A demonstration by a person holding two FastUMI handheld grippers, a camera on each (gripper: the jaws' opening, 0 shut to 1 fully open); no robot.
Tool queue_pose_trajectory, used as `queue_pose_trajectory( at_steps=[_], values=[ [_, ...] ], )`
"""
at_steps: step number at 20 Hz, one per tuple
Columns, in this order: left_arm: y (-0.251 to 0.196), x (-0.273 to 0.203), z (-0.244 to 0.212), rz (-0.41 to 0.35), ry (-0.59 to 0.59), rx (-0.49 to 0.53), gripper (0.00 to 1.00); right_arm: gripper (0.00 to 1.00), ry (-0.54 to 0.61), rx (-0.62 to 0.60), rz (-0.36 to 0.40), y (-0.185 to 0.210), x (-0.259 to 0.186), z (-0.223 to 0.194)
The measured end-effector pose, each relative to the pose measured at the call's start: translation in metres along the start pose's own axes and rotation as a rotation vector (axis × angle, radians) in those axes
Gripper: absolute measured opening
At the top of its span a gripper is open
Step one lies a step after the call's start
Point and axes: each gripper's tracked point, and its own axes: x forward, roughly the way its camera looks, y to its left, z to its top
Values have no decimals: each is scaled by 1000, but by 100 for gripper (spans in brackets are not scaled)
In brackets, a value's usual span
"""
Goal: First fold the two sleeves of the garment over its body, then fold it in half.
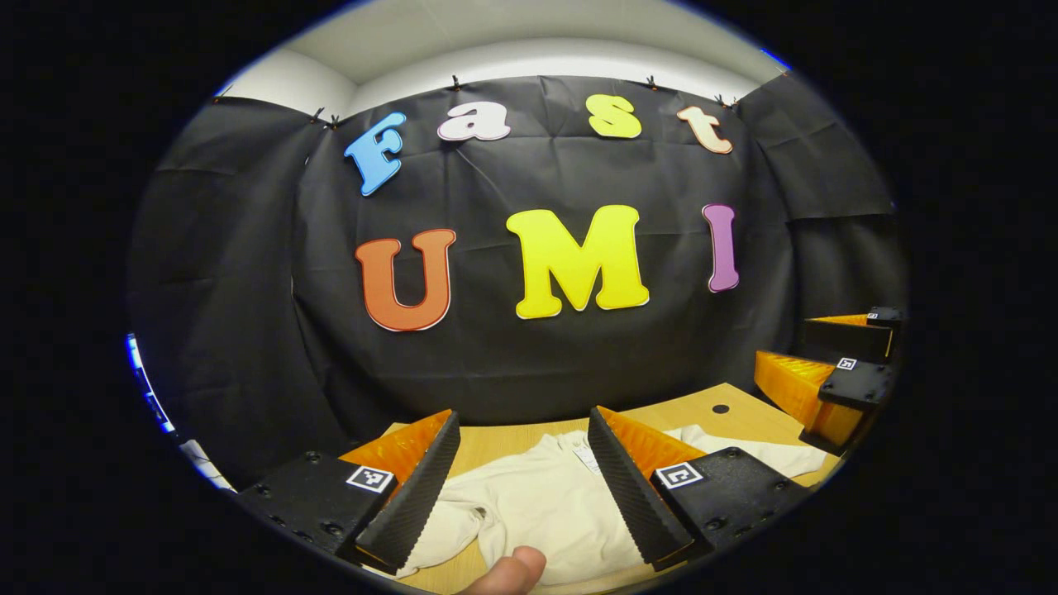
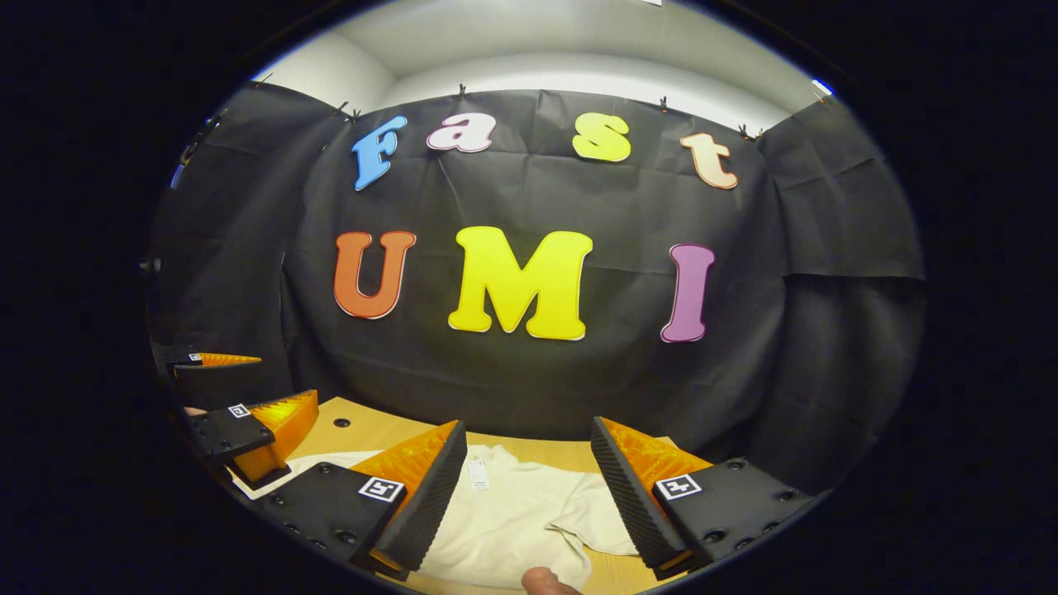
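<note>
Grippers held apart, left gripper point(image 1: 525, 487) and right gripper point(image 2: 525, 496) both gaping wide, empty, raised above cream garment point(image 1: 537, 504) spread on tabletop point(image 1: 702, 409). Sleeves rumpled near body, fold stage unclear; no tidy half-fold visible.

Cream garment point(image 1: 537, 504), rumpled, lying on wooden table point(image 1: 694, 409), one sleeve point(image 2: 591, 516) folded inward

A recording booth, not a home: black cloth point(image 1: 529, 347) clipped up as a wall on three sides, plain white room wall point(image 1: 529, 58) above it, and a bare wooden counter point(image 1: 727, 413) set against the cloth.
</note>
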Motion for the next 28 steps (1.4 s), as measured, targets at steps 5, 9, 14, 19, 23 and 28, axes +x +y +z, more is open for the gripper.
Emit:
queue_pose_trajectory(
  at_steps=[5, 9, 14, 19, 23, 28],
  values=[
    [0, 1, -7, 2, 22, -19, 99, 94, 27, 12, 11, 0, 9, -6],
    [-3, 2, -14, 1, 37, -12, 99, 94, 66, 33, -25, -19, 15, -26],
    [-16, 1, -19, -16, 46, 17, 99, 94, 139, 97, -134, -79, 23, -66],
    [-29, 1, -22, -21, 53, 33, 99, 94, 244, 135, -305, -169, 32, -133],
    [-40, -2, -25, -16, 66, 42, 99, 94, 358, 143, -433, -241, 30, -201],
    [-46, -6, -28, 31, 91, 49, 99, 94, 517, 187, -535, -308, 23, -285]
  ],
)
